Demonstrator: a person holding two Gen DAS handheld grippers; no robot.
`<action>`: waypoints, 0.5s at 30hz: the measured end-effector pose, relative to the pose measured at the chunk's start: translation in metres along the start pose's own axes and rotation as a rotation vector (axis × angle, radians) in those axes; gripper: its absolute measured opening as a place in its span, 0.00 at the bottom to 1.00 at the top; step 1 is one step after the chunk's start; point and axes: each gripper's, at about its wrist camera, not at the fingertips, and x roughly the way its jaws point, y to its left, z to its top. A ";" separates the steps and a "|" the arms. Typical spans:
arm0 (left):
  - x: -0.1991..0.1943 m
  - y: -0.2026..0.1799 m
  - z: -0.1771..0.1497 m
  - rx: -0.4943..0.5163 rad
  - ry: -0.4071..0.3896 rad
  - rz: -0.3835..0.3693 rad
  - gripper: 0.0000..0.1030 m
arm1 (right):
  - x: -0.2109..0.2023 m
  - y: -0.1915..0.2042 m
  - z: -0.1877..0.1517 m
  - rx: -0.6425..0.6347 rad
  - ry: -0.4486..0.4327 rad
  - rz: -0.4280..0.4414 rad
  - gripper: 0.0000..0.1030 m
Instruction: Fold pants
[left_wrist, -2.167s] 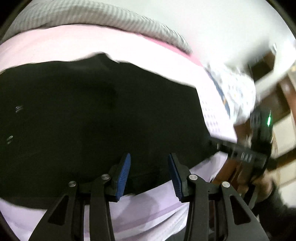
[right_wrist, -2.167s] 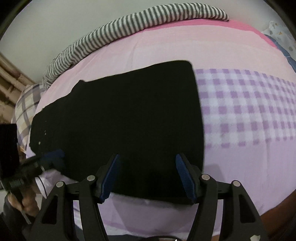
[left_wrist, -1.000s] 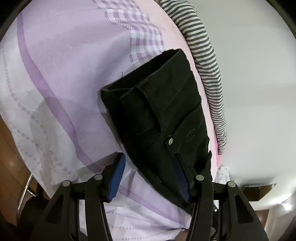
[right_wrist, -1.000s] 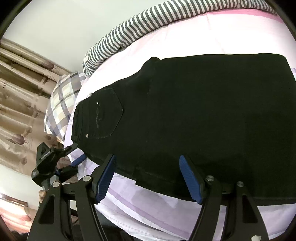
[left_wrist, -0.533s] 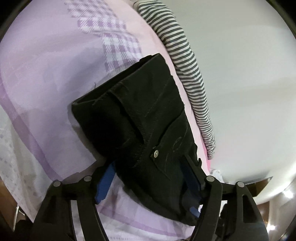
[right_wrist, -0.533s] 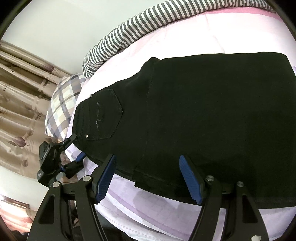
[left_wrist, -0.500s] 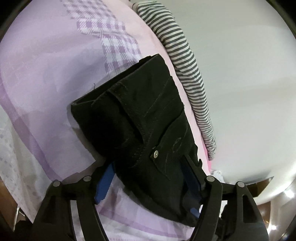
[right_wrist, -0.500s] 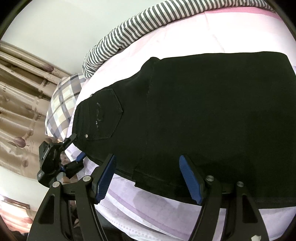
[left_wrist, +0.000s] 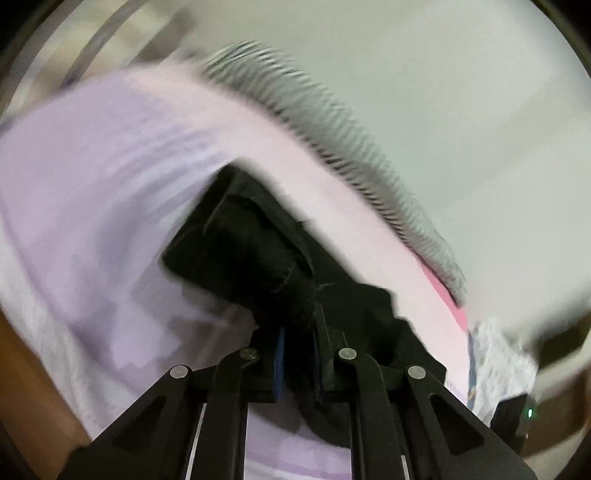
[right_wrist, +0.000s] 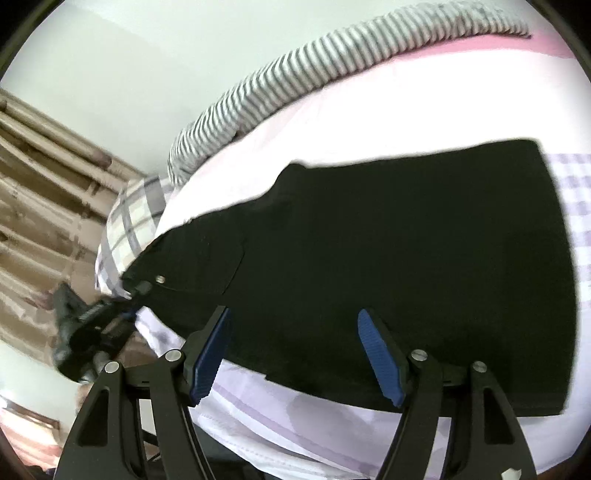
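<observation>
Black pants (right_wrist: 388, 258) lie folded lengthwise across the lilac and pink bed sheet (right_wrist: 369, 122). In the left wrist view, which is blurred by motion, my left gripper (left_wrist: 299, 332) is shut on the waist end of the pants (left_wrist: 240, 251), and the cloth is bunched and raised off the sheet. From the right wrist view the left gripper (right_wrist: 138, 290) holds that corner by the pocket rivet, at the left. My right gripper (right_wrist: 293, 317) stands open over the near edge of the pants, with nothing pressed between its blue pads (right_wrist: 210, 354).
A grey-striped blanket (right_wrist: 332, 74) is rolled along the far side of the bed by the pale wall. A plaid pillow (right_wrist: 129, 221) lies at the left end, with brown curtains (right_wrist: 37, 184) beyond. A patterned white cloth (left_wrist: 498, 365) lies at the right.
My left gripper, open around the waist end before, has shut on it, lifted it and rolled. The right gripper has drifted a little along the near edge, still open.
</observation>
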 end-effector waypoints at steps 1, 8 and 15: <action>-0.001 -0.018 0.003 0.052 -0.007 0.002 0.11 | -0.006 -0.004 0.002 0.009 -0.015 0.000 0.67; 0.020 -0.148 -0.013 0.392 0.008 -0.066 0.11 | -0.058 -0.048 0.009 0.118 -0.134 0.007 0.67; 0.071 -0.221 -0.091 0.632 0.195 -0.153 0.11 | -0.097 -0.091 0.006 0.203 -0.212 -0.025 0.67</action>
